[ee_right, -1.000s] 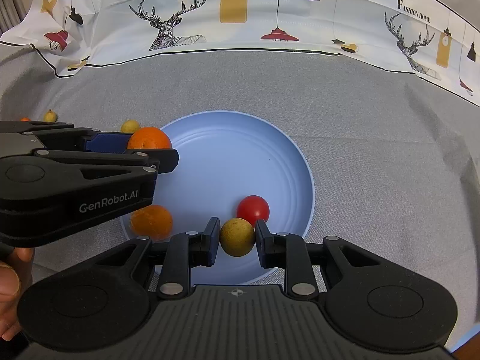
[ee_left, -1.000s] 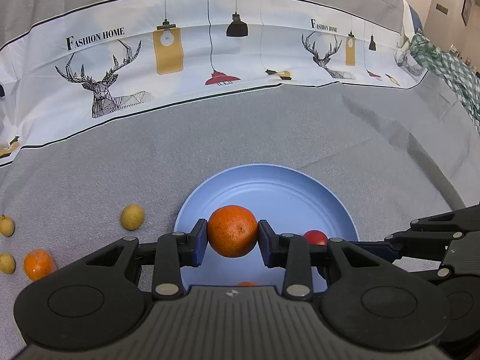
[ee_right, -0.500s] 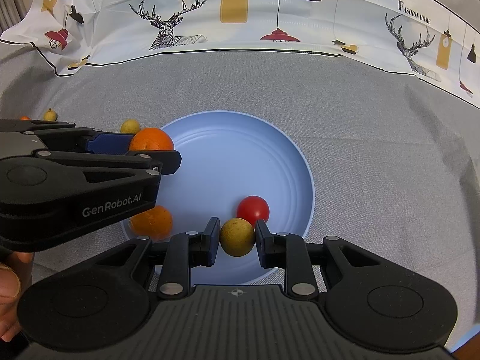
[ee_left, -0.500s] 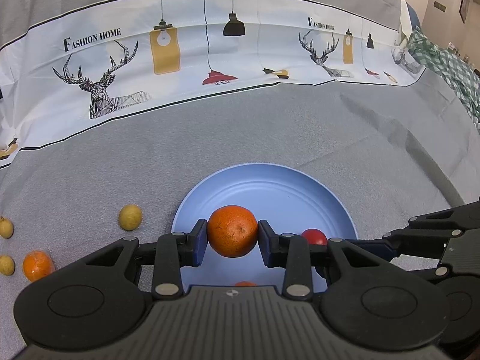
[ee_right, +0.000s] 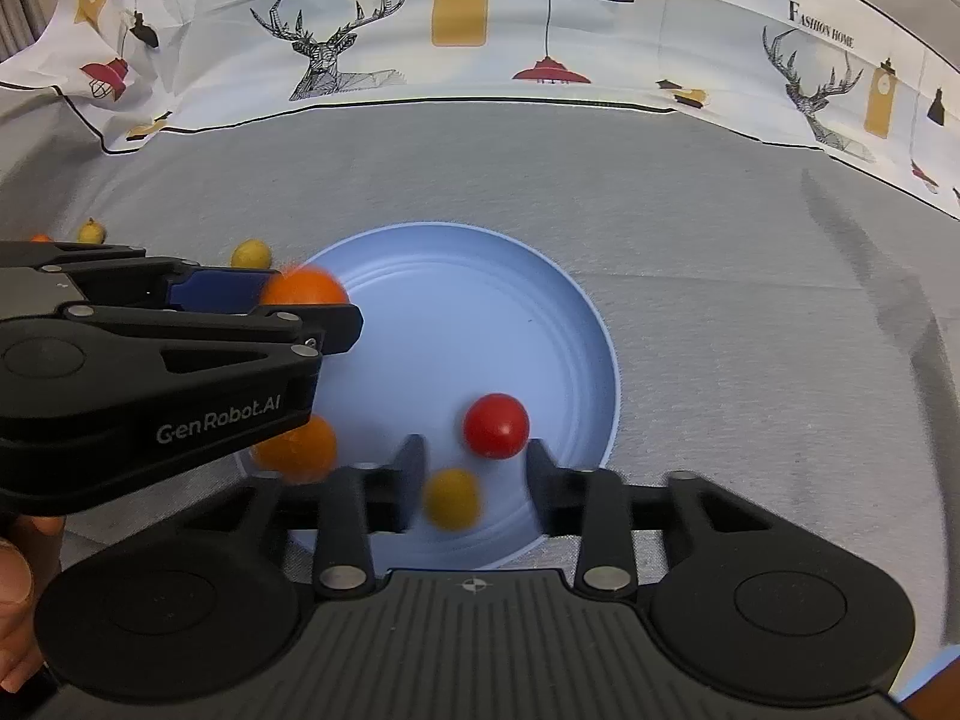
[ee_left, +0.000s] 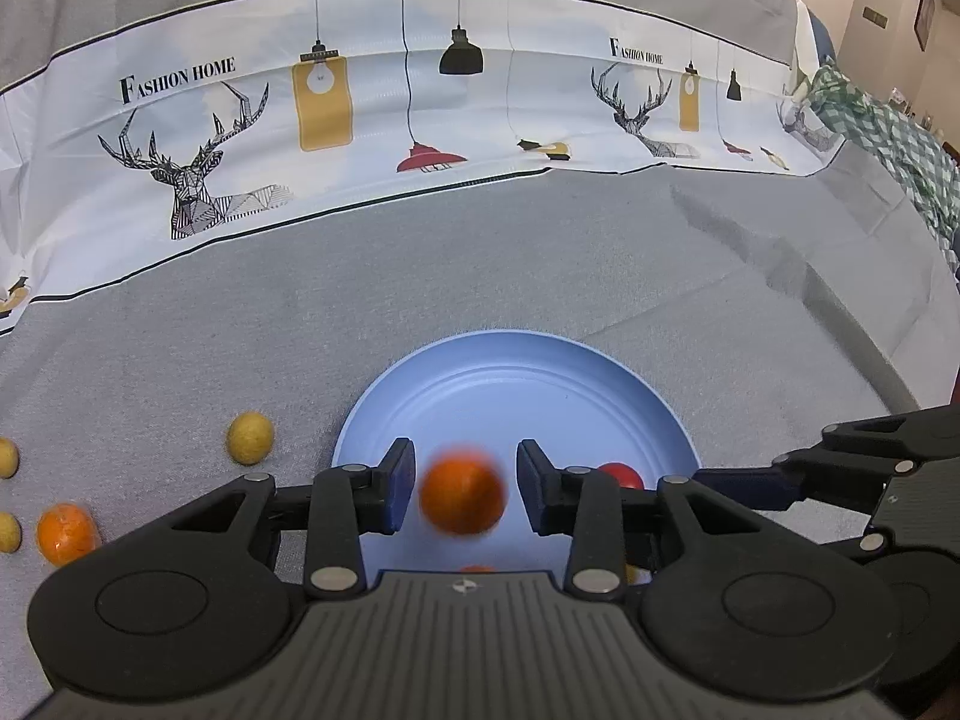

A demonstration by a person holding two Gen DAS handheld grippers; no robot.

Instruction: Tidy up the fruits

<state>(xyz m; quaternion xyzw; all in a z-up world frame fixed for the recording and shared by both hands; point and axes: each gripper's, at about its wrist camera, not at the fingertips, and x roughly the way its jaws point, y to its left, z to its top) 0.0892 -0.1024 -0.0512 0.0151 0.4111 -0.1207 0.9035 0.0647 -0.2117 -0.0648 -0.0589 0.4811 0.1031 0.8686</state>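
A blue plate [ee_left: 540,384] [ee_right: 480,312] sits on the grey cloth. My left gripper [ee_left: 465,495] [ee_right: 312,324] is open over the plate's left side; a blurred orange [ee_left: 462,498] [ee_right: 303,291] is loose between its jaws. My right gripper [ee_right: 474,489] is open over the plate's near edge; a blurred yellow fruit [ee_right: 451,497] is loose between its jaws. On the plate lie a red tomato [ee_right: 496,425] [ee_left: 618,473] and another orange [ee_right: 297,447].
On the cloth left of the plate lie a yellow fruit [ee_left: 250,437] [ee_right: 251,253], a small orange [ee_left: 66,533] and two more yellow fruits [ee_left: 7,456] [ee_left: 9,531]. A printed white cloth [ee_left: 360,114] rises behind. A green checked cloth [ee_left: 900,144] lies far right.
Both grippers have opened. The orange and the yellow fruit were gripped before; now each is free between the jaws and blurred, dropping toward the plate.
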